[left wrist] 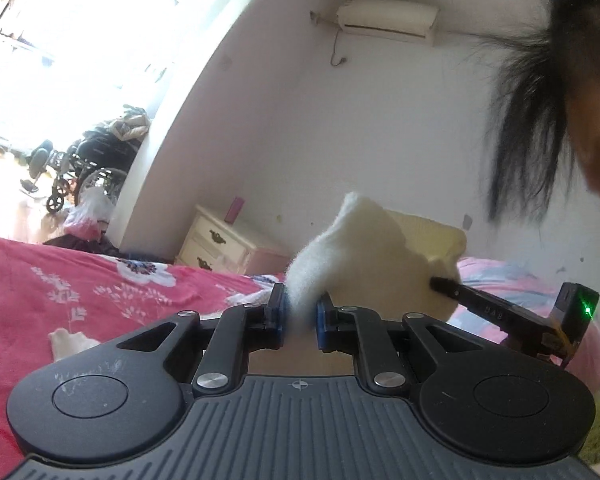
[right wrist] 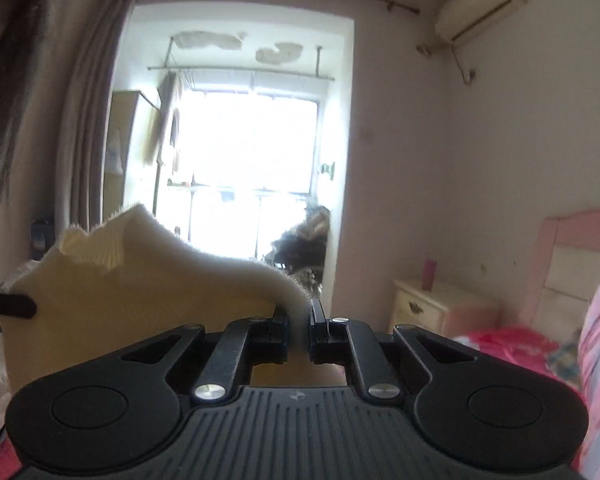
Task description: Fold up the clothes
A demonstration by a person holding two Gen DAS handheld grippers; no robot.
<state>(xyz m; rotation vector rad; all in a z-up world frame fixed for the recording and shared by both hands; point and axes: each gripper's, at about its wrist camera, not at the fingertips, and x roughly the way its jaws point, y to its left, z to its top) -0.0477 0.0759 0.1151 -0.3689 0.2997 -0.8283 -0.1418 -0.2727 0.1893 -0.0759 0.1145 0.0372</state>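
Note:
A cream fuzzy knit garment (left wrist: 364,248) is held up in the air above the bed, stretched between both grippers. In the left wrist view my left gripper (left wrist: 301,312) is shut on one bunched edge of it, the cloth pinched between the blue pads. My right gripper (left wrist: 440,283) comes in from the right and clamps the garment's other side. In the right wrist view my right gripper (right wrist: 299,316) is shut on a fold of the garment (right wrist: 140,280), whose ribbed hem stands up at the left. The left gripper (right wrist: 28,306) bites the garment's far left edge.
Below lies a bed with a pink floral sheet (left wrist: 80,280) and a small white item (left wrist: 66,342) on it. A cream nightstand (left wrist: 220,244) stands by the wall. A wheelchair (left wrist: 84,168) stands near the bright window. The person's head with dark hair (left wrist: 540,120) is close on the right.

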